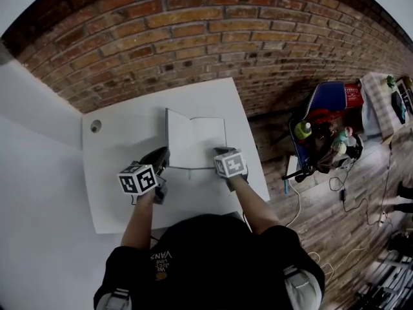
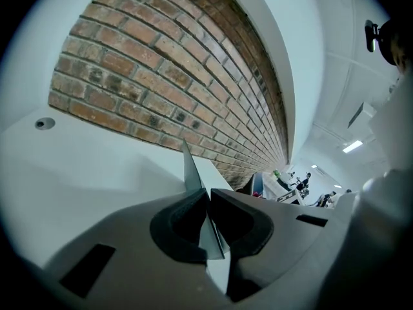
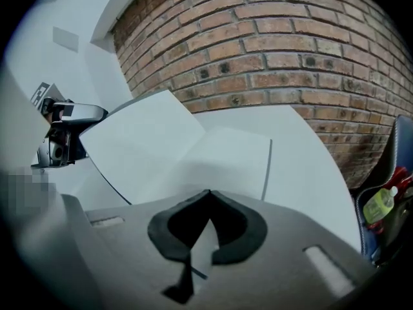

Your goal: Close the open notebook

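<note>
An open notebook (image 1: 203,144) with blank white pages lies on the white table (image 1: 122,205). Its right half lies flat, while its left cover (image 1: 169,129) stands raised at a steep tilt. My left gripper (image 1: 161,156) is shut on that cover's near left edge; in the left gripper view the thin cover (image 2: 191,170) runs edge-on between the closed jaws of the left gripper (image 2: 208,197). My right gripper (image 1: 222,152) is at the near edge of the right page, its jaws shut with the tips meeting. In the right gripper view the right gripper (image 3: 208,192) points at the notebook (image 3: 219,157), with the lifted cover (image 3: 145,134) on the left.
A round cable hole (image 1: 95,126) sits in the table's far left corner. A brick wall (image 1: 213,37) runs behind the table. To the right, on the wooden floor, stands a blue chair (image 1: 326,118) loaded with bottles and gear, with cables (image 1: 348,192) beside it.
</note>
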`<state>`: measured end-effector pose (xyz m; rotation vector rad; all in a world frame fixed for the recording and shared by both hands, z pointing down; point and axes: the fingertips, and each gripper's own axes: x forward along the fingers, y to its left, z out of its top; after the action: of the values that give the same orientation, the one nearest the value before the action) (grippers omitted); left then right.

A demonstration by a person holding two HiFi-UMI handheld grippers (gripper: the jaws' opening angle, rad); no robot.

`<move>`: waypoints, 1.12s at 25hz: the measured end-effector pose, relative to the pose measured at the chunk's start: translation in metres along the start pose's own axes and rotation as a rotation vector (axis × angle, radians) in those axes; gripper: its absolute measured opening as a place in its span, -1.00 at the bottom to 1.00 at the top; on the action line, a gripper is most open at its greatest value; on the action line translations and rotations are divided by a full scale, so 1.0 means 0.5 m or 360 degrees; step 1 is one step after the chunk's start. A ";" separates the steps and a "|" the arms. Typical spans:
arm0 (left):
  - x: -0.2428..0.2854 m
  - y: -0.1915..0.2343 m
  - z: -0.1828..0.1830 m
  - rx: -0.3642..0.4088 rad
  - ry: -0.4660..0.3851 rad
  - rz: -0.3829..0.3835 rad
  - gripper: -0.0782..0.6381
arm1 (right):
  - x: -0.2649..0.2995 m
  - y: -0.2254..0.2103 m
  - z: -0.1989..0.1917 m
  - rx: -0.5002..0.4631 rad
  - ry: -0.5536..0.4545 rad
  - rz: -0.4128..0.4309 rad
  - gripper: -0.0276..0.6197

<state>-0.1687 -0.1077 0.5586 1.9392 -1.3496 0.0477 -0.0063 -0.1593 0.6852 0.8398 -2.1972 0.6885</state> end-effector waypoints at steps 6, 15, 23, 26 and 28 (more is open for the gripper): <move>0.006 -0.023 0.003 0.0023 -0.0018 0.0009 -0.69 | -0.002 0.001 0.004 0.0028 -0.0005 0.0049 -0.92; 0.027 -0.064 0.005 0.0057 -0.0022 -0.0017 -0.69 | -0.024 0.006 0.000 0.0057 -0.0008 0.0153 -0.92; 0.048 -0.095 0.002 0.0095 -0.0004 -0.0063 -0.69 | -0.060 0.002 0.012 0.0075 -0.0089 0.0166 -0.92; 0.057 -0.107 -0.001 0.0108 0.0005 -0.0084 -0.69 | -0.072 -0.011 0.010 0.0096 -0.0111 0.0152 -0.92; 0.062 -0.115 -0.001 0.0114 0.0006 -0.0097 -0.69 | -0.081 -0.021 0.009 0.0107 -0.0122 0.0139 -0.92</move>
<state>-0.1081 -0.1228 0.5403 2.0377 -1.3012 0.0709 0.0223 -0.1542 0.6548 0.8205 -2.3017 0.7887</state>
